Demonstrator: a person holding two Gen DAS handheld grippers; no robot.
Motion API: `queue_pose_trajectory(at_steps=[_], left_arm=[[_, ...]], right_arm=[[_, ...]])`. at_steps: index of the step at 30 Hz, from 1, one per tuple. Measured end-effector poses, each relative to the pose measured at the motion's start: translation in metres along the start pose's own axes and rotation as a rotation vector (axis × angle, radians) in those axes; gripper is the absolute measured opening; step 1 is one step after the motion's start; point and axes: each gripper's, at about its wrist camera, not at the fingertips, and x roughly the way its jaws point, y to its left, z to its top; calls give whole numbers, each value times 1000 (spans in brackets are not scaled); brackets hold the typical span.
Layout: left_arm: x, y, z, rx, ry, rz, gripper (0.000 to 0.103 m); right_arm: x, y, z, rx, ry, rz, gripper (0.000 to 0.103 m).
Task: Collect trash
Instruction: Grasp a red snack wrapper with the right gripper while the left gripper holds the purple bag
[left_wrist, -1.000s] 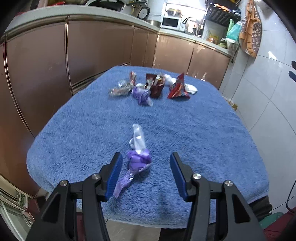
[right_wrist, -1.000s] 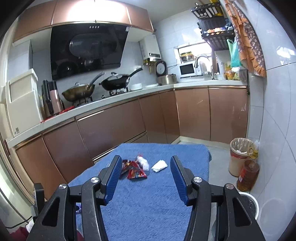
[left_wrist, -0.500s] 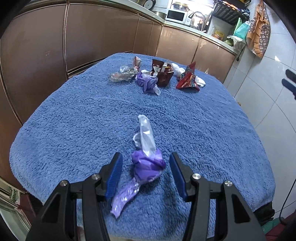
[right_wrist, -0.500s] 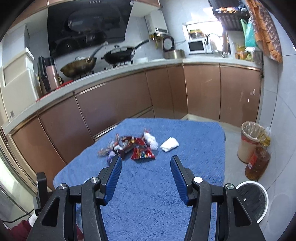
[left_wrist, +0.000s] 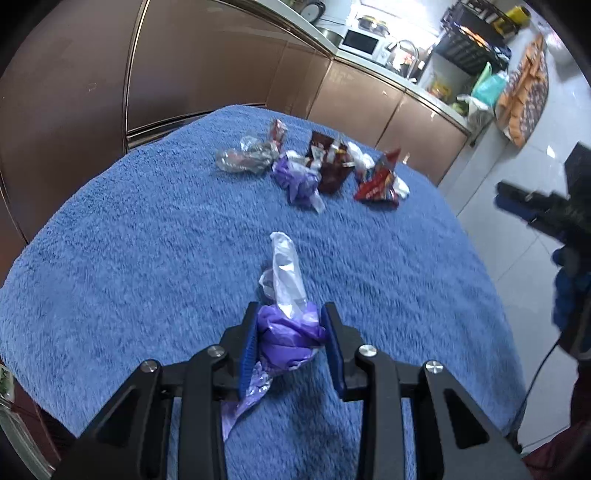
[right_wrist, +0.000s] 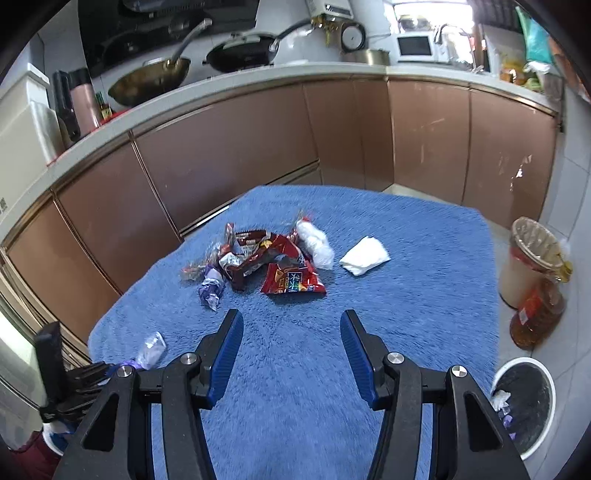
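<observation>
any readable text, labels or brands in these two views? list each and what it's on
No text can be quoted with confidence.
Red foil snack packet: coloured print on its face, blurred, unreadable.
Dark brown crumpled wrapper: white label patches, too small to read.
Amber oil bottle: red label, unreadable.
White box at the left edge: dark marks cut off, illegible.

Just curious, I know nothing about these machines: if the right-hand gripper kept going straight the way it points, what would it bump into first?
Probably the red snack wrapper. The open right gripper points at it across bare blue towel, though depth is hard to judge.
</observation>
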Motion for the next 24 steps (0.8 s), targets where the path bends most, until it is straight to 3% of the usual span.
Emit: queue_pose_trajectory(at_steps=[12, 16, 22, 24], left_arm=[[22, 18, 35, -87, -14, -36, 31], [29, 18, 46, -96, -23, -47, 31], [39, 17, 55, -97, -19, -62, 31], [40, 16, 55, -99, -16, -63, 31]], right_arm=[[103, -7, 27, -43, 122, 60, 52], [128, -6, 36, -65, 136, 66, 57], [147, -3, 51, -83, 100, 71, 57], [150, -1, 54, -96, 86, 63, 44]])
